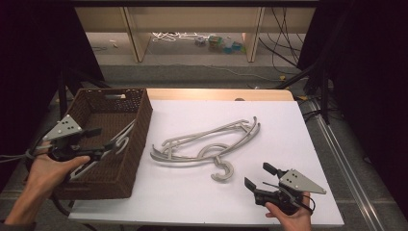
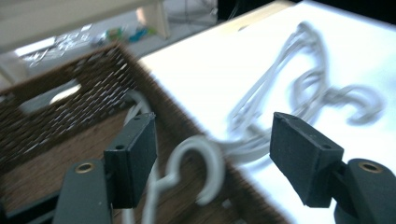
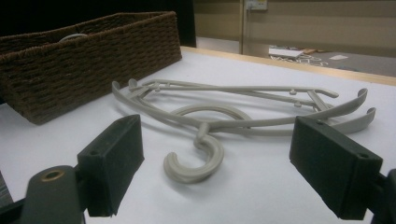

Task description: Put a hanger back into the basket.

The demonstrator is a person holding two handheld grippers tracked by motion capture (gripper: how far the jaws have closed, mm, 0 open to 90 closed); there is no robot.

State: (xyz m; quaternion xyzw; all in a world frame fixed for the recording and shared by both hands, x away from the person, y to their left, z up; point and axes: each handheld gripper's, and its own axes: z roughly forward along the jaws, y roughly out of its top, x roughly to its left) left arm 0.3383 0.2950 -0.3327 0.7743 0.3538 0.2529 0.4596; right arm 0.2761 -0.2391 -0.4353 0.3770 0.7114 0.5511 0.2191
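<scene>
grey plastic hangers lie on the white table, long axis running 8 to 2 o'clock, hook at 10 o'clock from the nearer, open, empty right gripper, while the left gripper, jaws apart, hovers over the wicker basket.

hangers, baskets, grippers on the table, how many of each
hangers on the table: 2
hanger in the basket: 1
basket: 1
grippers, left and right: 2
total: 6
</scene>
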